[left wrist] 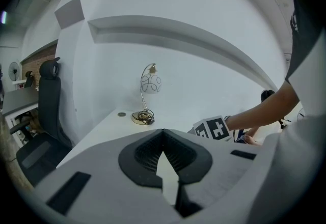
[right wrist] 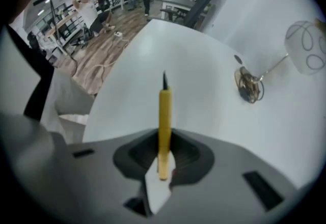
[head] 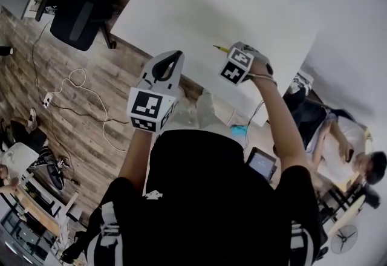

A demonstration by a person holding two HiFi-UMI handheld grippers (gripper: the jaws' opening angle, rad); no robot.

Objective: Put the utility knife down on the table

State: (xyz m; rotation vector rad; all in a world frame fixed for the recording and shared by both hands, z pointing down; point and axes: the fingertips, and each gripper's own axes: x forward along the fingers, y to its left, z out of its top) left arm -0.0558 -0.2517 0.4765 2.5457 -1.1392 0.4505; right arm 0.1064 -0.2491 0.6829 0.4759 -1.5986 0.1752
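The right gripper clamps the yellow utility knife by its handle, blade out over the white table near its front edge, seemingly not yet set down, while the left gripper hangs closed and empty beside that edge.

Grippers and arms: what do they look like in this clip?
Both the left gripper and right gripper have light grey bodies with black ribbed pads at the jaws. Each carries a white cube of black square markers. The person wears a black short-sleeved top with white print.
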